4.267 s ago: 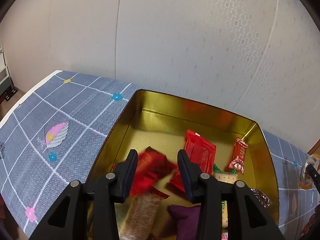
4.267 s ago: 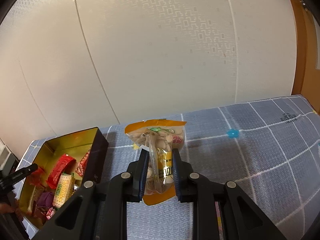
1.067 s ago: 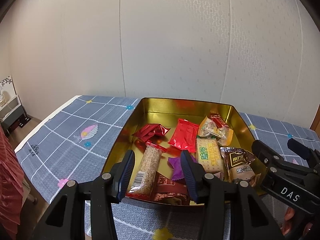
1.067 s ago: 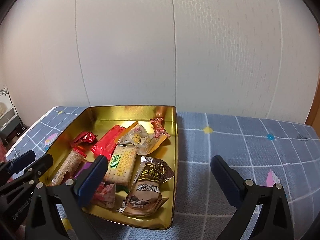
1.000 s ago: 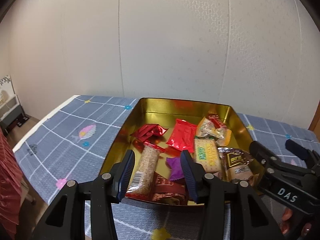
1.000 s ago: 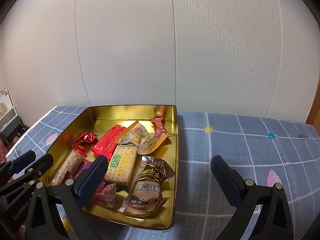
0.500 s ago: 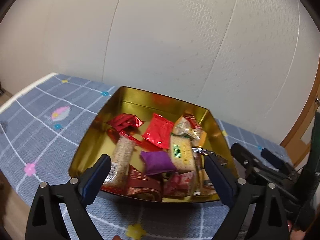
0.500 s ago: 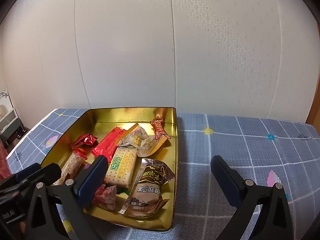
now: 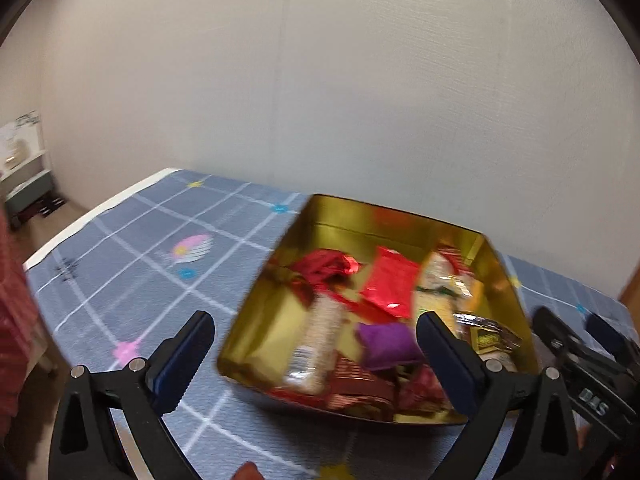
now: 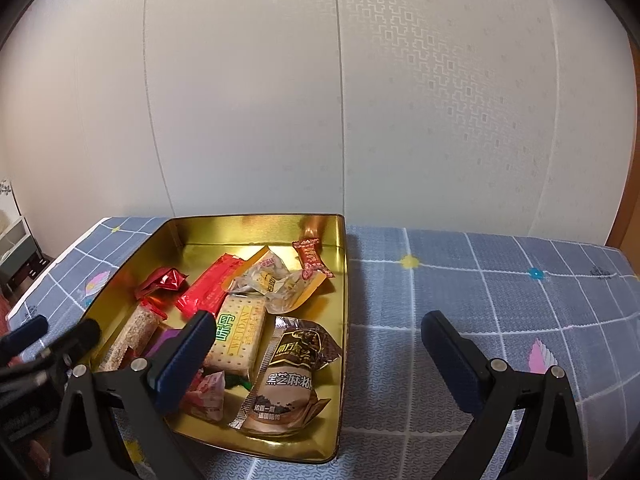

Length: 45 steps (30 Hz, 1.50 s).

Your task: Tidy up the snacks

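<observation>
The left gripper (image 9: 312, 356) is opening its fingers wide and holds nothing; the right gripper (image 10: 316, 354) is wide open too, also empty. The gold tin (image 10: 342, 288) sits on the counter (image 10: 500, 300) in the lower left of the right view. Inside lie a cracker pack (image 10: 240, 338), a brown sesame bag (image 10: 290, 384), a red packet (image 10: 210, 286), a grain bar (image 10: 134, 336) and a purple pouch (image 9: 386, 344). I think a careless reach could push the tin, because the cloth looks smooth, or squeeze the crackers until they break.
</observation>
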Available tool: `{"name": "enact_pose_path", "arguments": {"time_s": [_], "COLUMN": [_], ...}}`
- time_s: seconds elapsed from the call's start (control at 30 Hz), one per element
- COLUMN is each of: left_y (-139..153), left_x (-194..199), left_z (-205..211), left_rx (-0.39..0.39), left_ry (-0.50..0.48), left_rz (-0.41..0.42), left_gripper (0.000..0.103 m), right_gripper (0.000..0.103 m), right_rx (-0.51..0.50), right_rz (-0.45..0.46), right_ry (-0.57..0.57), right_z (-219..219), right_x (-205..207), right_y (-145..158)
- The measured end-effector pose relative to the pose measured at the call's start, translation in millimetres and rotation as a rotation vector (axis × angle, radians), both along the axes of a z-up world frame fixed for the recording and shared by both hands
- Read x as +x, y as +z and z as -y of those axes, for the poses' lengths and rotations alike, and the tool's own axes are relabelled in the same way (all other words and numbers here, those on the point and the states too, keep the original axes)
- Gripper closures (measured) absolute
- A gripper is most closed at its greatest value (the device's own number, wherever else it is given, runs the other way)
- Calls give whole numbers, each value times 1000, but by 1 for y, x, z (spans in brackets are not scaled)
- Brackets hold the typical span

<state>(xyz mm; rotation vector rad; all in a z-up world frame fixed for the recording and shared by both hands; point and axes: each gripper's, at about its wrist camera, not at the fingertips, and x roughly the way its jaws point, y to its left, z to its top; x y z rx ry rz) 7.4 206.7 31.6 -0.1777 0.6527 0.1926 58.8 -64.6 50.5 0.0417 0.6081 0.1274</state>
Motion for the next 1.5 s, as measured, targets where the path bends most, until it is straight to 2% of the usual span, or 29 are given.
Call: {"name": "enact_pose_path", "arguments": {"time_s": [0.17,0.33,0.63,0.9,1.07,1.5], "left_y": [-5,-3,-5,1,2,-3], "left_x": [2,-2,0,-8,-10,-6], "left_z": [-9,-7,0,10,13,13], "left_rx": [-24,10,5,53,87,91], "left_ry": [28,43,10,-16,-20,-14], "left_rz": [-31,-3,-31,33,41,0], "left_gripper": [0,1,1,1,2,2], "right_gripper": [0,0,0,0,0,0], "right_rx": [-3,-9,-8,-7,-5,-2], "right_rz": [2,1,-5,-14,-19,-18], "right_ry": [3,6,8,2,-2,-3], "right_z": [-2,-4,-5,-6,-6,-3], "right_x": [0,0,1,2,4,4], "right_y": [0,-1,-2,-3,-3,-4]}}
